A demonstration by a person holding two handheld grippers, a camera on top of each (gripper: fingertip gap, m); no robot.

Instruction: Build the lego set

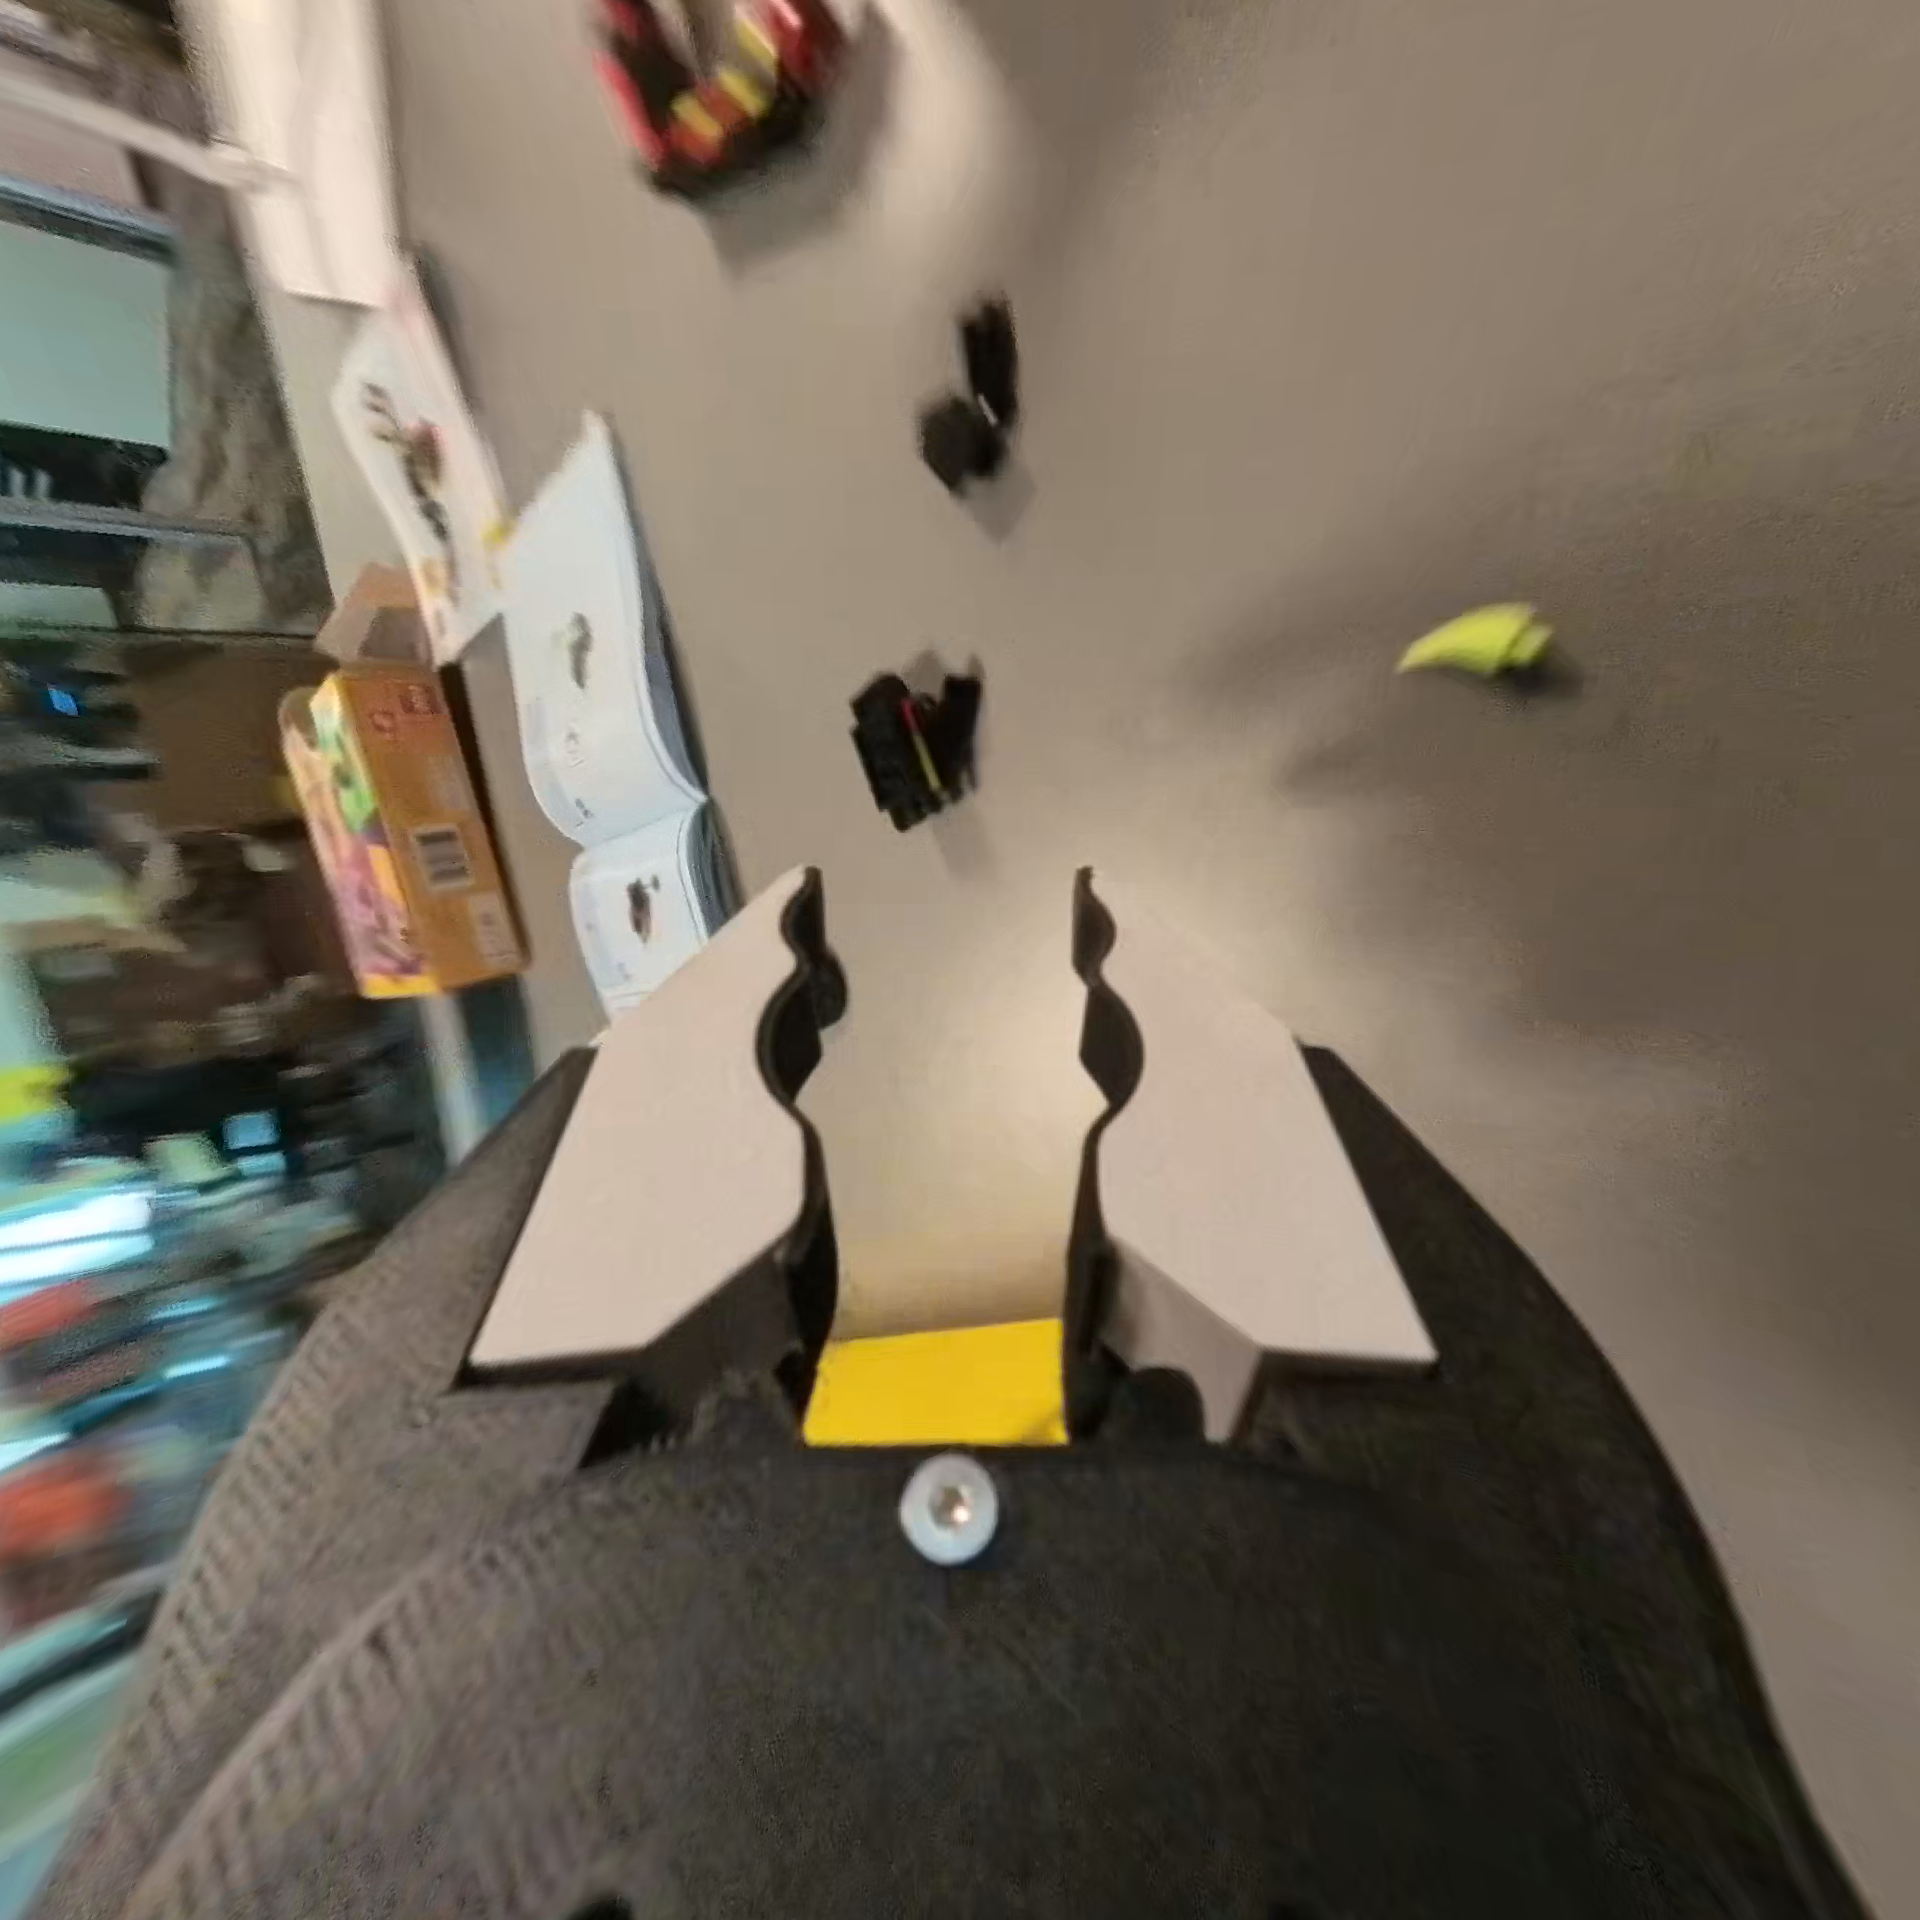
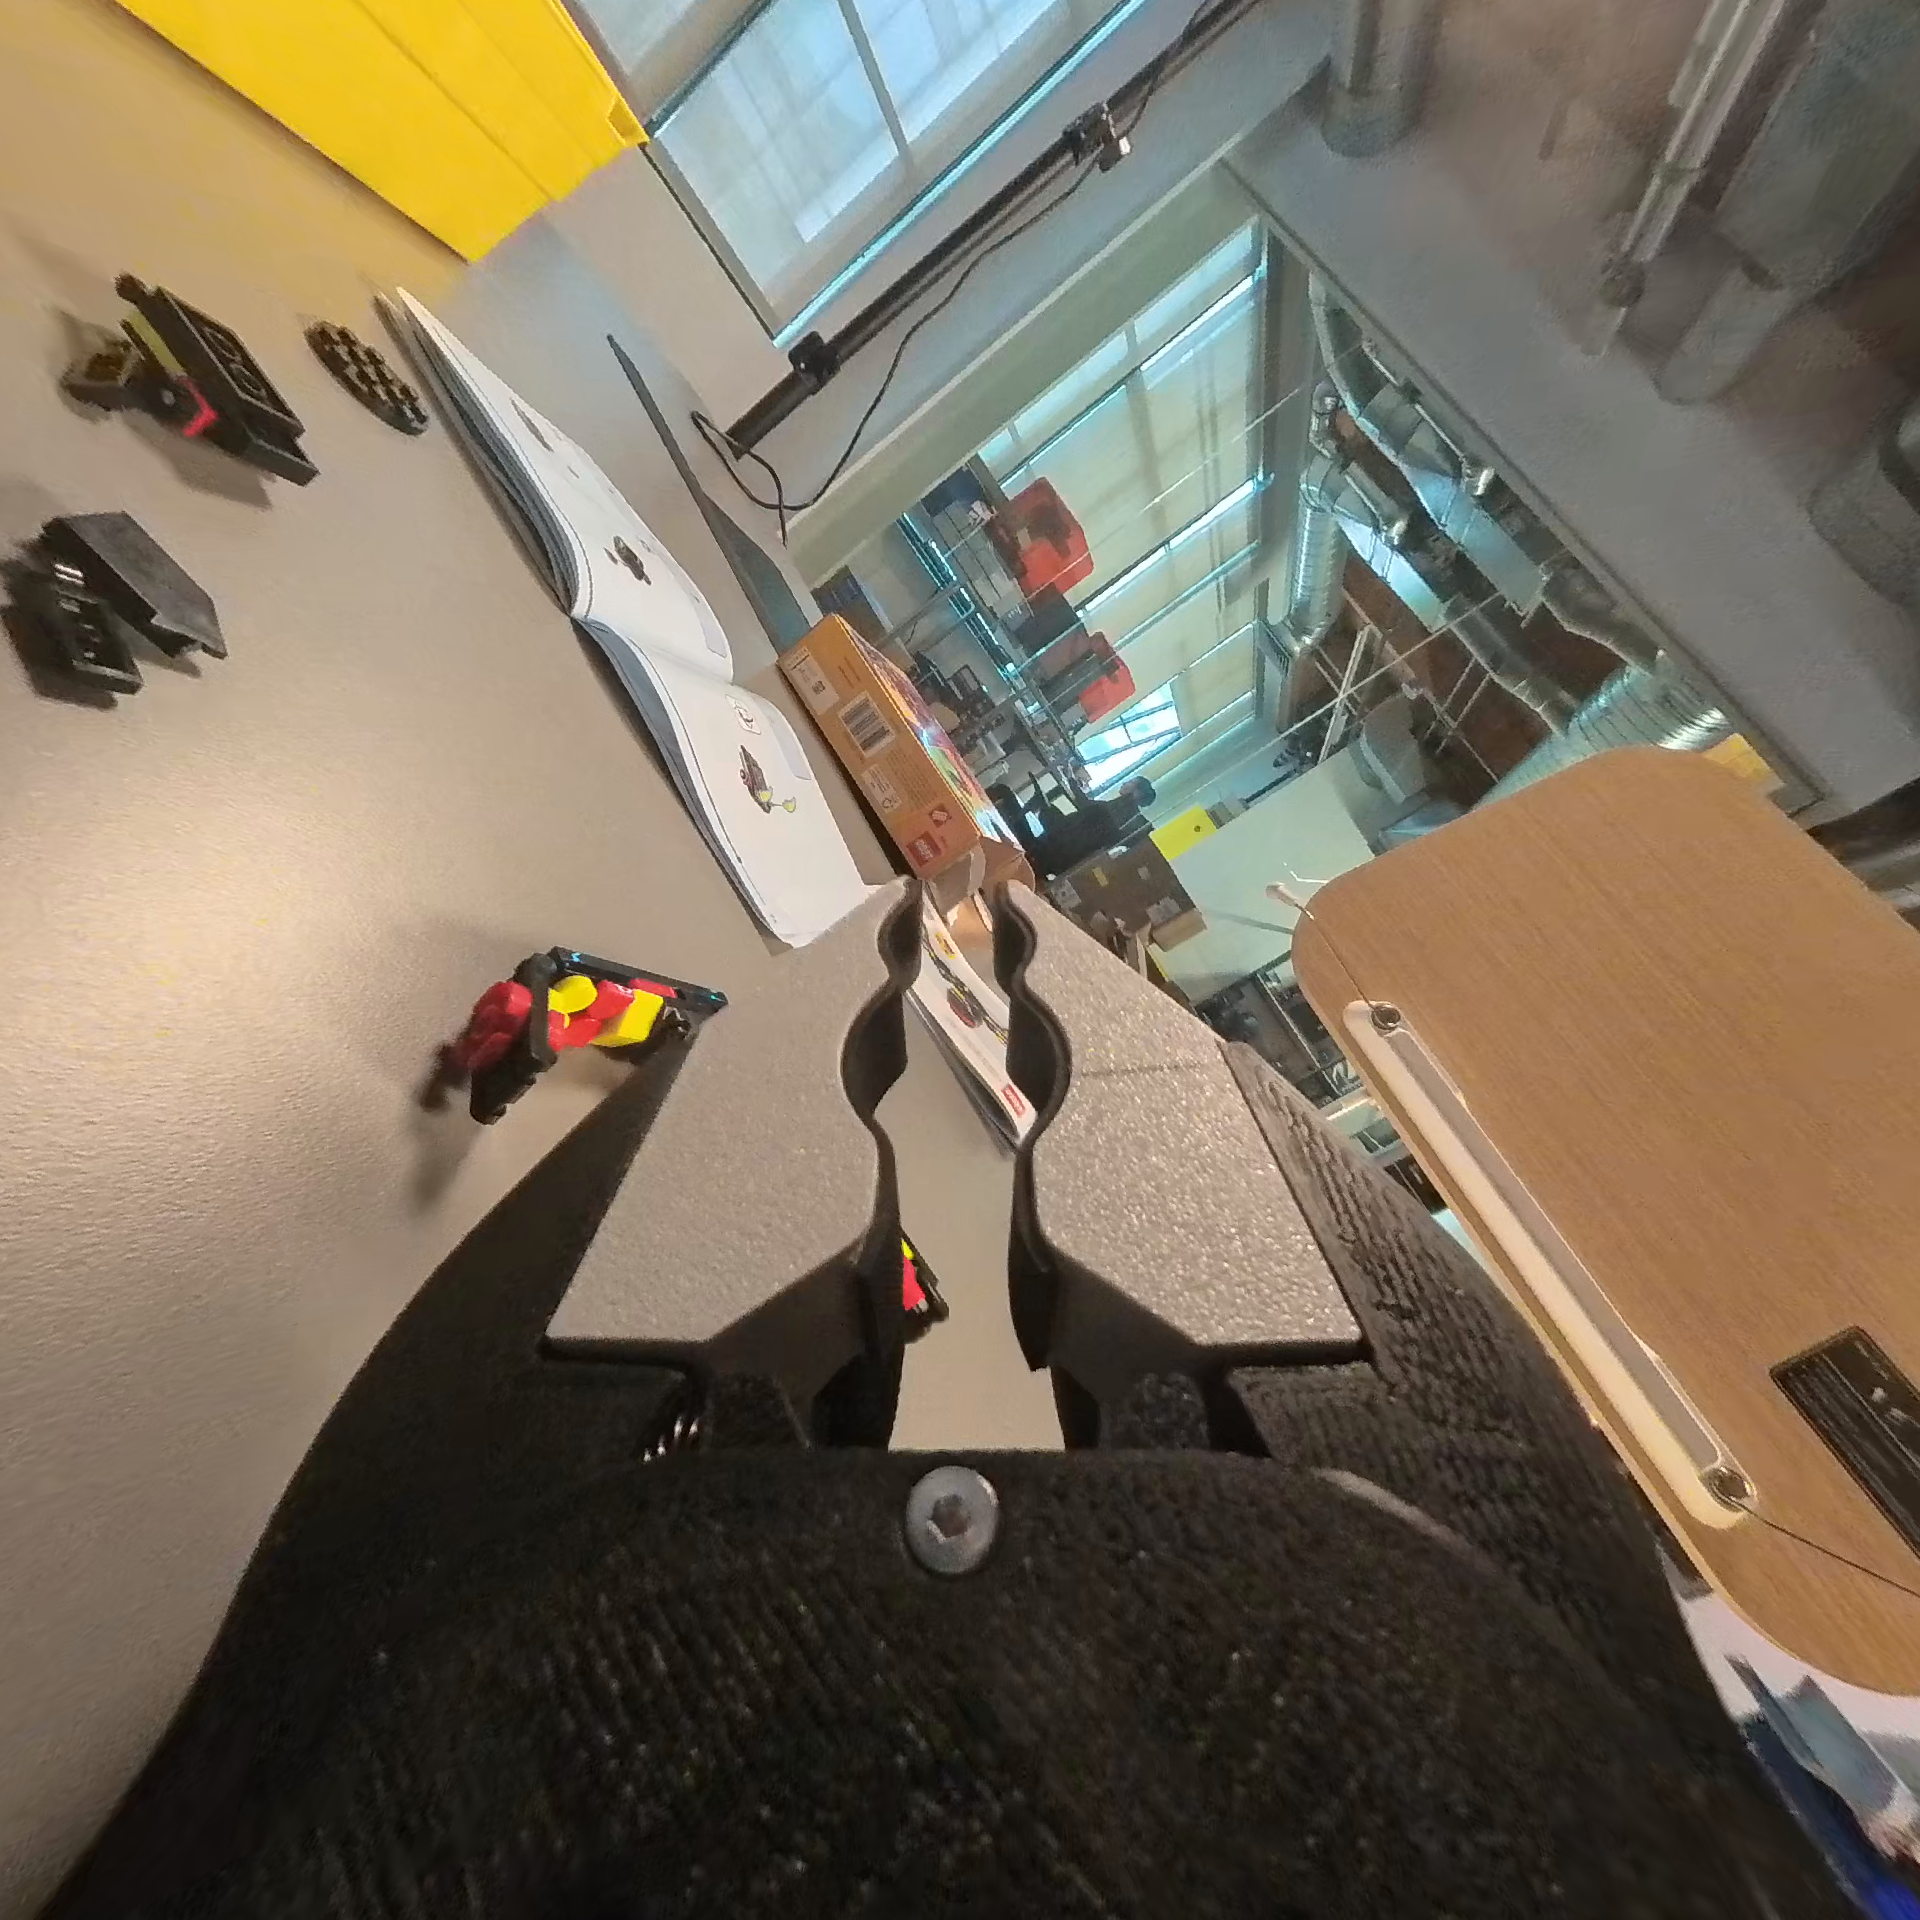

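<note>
**Lego build partly done, both tools empty over the table**

The left tool (image 1: 945,883) hangs above the table (image 1: 1351,312) with its jaws wide apart and nothing between them. The right tool (image 2: 958,899) has its jaws closer together, with a clear gap at the tips, and it grips nothing there; something small in red and yellow shows low by the inner side of one finger, but I cannot tell what it is.

Just ahead of the left tool lies a black block with a red and yellow stripe (image 1: 914,743). Farther on sits another small black piece (image 1: 971,400), and a lime green curved piece (image 1: 1475,642) lies well apart to the side. A red, yellow and black sub-assembly (image 2: 577,1023) rests near the right tool. Beyond it are two more black assemblies (image 2: 109,603) (image 2: 203,374) and a round black plate (image 2: 366,376). The open instruction booklet (image 2: 665,665) and the orange box (image 2: 883,748) lie along the table edge.

By my judgement, several sub-assemblies are built but lie apart, so joining them and adding the loose pieces remains.
</note>
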